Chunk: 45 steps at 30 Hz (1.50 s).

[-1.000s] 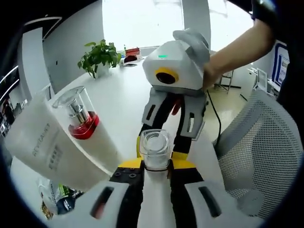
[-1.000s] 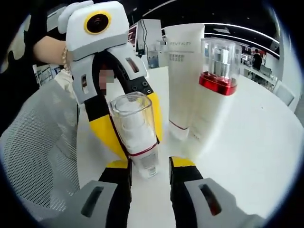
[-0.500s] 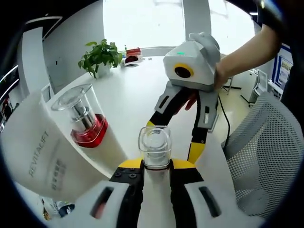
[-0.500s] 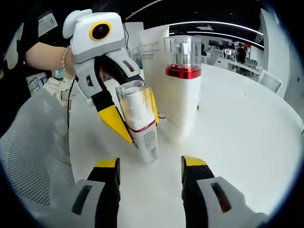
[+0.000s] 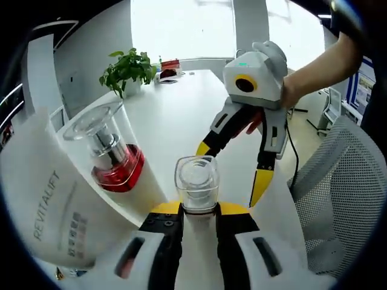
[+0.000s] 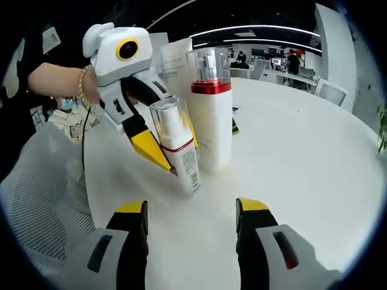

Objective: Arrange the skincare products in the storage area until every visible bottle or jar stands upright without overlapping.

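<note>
Standing the small clear-capped bottle [image 6: 177, 145] on the bench [image 6: 314, 151], left gripper [image 5: 198, 219] pinching it; right gripper [image 6: 192, 212] spread at 6 o'clock. Next: releasing gently beside the red-collared pump bottle [image 6: 211, 115].

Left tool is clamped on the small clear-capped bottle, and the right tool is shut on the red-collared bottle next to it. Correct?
Not quite. The left tool is shut on the small clear-capped bottle, but the right tool is open and holds nothing; the right gripper view shows its jaws spread apart, short of both bottles. The red-collared bottle stands free beside the small one.
</note>
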Tool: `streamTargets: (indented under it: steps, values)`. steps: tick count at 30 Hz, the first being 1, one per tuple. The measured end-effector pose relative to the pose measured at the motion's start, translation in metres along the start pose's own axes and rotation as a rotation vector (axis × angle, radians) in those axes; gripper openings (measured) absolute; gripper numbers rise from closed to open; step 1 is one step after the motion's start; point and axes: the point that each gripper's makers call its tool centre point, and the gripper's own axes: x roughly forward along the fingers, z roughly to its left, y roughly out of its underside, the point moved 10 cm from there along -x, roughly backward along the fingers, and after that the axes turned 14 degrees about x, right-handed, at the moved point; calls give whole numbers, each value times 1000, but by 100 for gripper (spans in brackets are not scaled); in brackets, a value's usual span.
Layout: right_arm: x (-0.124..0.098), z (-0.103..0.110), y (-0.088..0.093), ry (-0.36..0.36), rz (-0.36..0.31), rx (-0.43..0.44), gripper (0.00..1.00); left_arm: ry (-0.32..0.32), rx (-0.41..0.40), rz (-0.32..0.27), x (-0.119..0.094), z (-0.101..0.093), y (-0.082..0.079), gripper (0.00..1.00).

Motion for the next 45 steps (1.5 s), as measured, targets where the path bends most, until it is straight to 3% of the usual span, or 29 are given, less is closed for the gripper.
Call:
streamTargets:
  steps: [13,23,35,45]
  values:
    - [0,6,-6,3,-9,-2,61,-10,-12,8,-7,-3,1,24]
    - [-1,18,-14,9,-27,-7,68,-42,-37,17,-26,-13,5,35]
    - [-7,36,-19,29,-43,6,77,-106,-173,47,-63,-35,19,55]
    - [-15,48,-20,50,-59,16,86,-186,-276,43,-91,-54,32,62]
